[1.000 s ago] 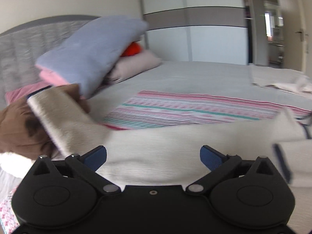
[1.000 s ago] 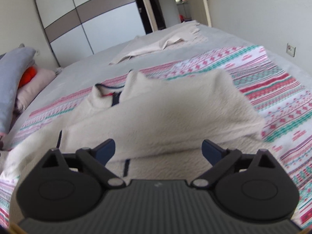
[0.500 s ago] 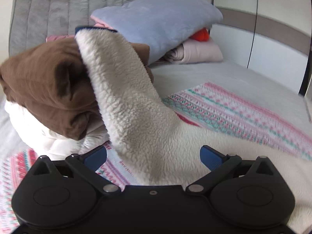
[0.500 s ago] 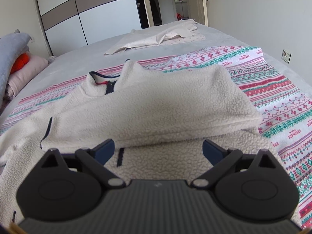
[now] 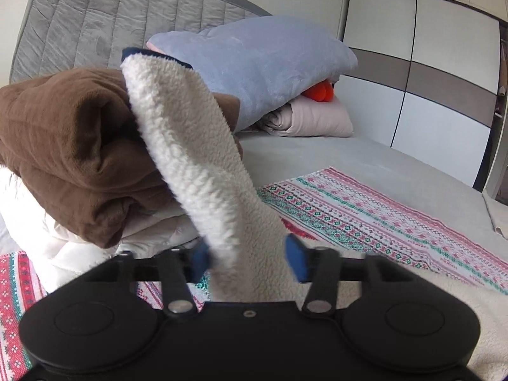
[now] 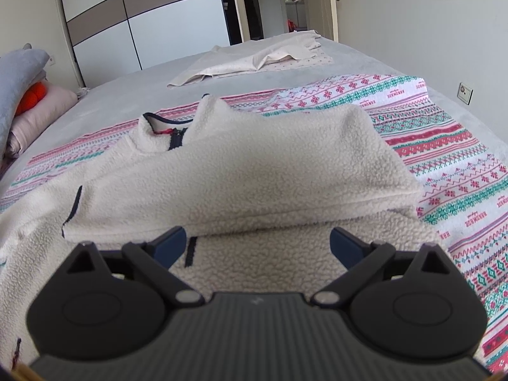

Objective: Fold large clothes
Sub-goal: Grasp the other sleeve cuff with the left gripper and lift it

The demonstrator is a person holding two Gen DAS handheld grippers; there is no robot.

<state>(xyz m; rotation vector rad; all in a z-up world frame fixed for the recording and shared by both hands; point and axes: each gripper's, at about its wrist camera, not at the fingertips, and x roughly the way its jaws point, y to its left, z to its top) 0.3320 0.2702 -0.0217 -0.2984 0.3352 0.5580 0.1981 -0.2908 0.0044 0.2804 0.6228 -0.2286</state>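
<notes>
A cream fleece pullover (image 6: 241,171) with navy trim lies on a patterned blanket (image 6: 444,146) on the bed, its right side folded over the body. My right gripper (image 6: 257,247) is open and empty, just above the fleece's lower part. In the left wrist view its left sleeve (image 5: 197,158) stretches away, the navy cuff resting on a brown garment. My left gripper (image 5: 247,257) has its blue pads close against both sides of the sleeve.
A pile of brown (image 5: 73,146) and white bedding lies at the left. A blue pillow (image 5: 263,66) and pink bedding lean on the grey headboard (image 5: 95,22). A beige cloth (image 6: 260,60) lies at the far end of the bed, by the wardrobe (image 6: 152,16).
My left gripper swung left toward the headboard, came onto the sleeve, and its fingers narrowed from wide open to close around it. My right gripper stayed open and barely moved.
</notes>
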